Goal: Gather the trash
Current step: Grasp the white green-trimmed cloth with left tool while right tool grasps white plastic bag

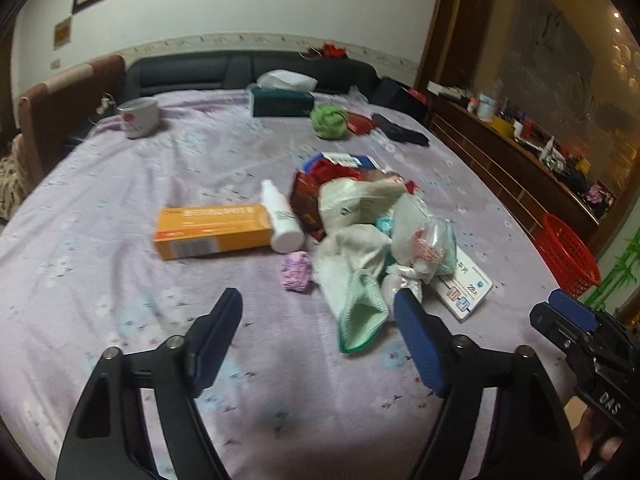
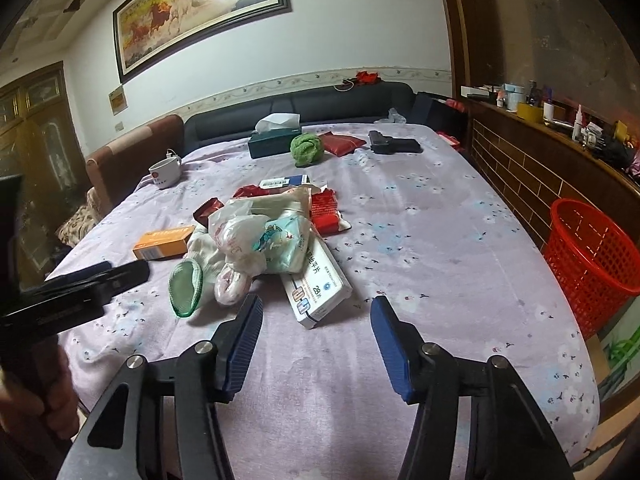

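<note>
Right wrist view: both grippers are held wide apart and empty, so the white box at mid-frame should probably be pinched by its long sides.

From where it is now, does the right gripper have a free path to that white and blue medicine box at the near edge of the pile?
Probably yes. The right gripper is open, and the medicine box lies just ahead on bare tablecloth; only its far end is tucked under the pile.

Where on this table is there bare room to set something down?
Bare cloth lies between the trash pile and the red basket, and between the mug and the orange box. The middle is crowded.
</note>
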Demonstrator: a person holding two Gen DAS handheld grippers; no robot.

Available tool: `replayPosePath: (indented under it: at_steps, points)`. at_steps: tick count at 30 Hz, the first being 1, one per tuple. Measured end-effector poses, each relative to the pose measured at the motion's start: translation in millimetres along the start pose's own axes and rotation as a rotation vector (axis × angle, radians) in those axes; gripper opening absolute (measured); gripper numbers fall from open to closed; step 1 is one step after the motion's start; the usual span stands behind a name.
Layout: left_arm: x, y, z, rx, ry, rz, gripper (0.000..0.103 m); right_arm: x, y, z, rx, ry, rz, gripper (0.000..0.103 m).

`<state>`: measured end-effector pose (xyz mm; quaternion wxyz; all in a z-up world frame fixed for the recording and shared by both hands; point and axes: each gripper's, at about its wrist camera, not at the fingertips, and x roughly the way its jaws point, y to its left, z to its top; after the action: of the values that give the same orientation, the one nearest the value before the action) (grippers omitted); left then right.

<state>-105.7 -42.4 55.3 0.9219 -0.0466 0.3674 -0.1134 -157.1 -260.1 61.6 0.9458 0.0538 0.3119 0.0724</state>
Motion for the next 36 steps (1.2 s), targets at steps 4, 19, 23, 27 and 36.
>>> replayPosePath:
  at_steps: [4, 19, 23, 27, 36]
  points:
    - [19, -8, 6, 0.024, 0.032, -0.018, 0.070, 3, 1, 1, -0.008, 0.002, 0.009, 0.061]
    - [53, -3, 17, 0.034, 0.104, -0.060, 0.015, 18, 16, 20, -0.074, 0.013, 0.069, 0.061]
    - [34, 11, 15, -0.003, 0.064, -0.093, 0.015, 33, 30, 25, -0.107, 0.044, 0.113, 0.061]
    - [17, 21, 13, -0.005, 0.025, -0.085, 0.015, 57, 44, 29, -0.132, 0.091, 0.122, 0.049]
    - [3, 28, 8, 0.012, -0.019, -0.049, 0.015, 102, 61, 29, -0.180, 0.153, 0.074, 0.019]
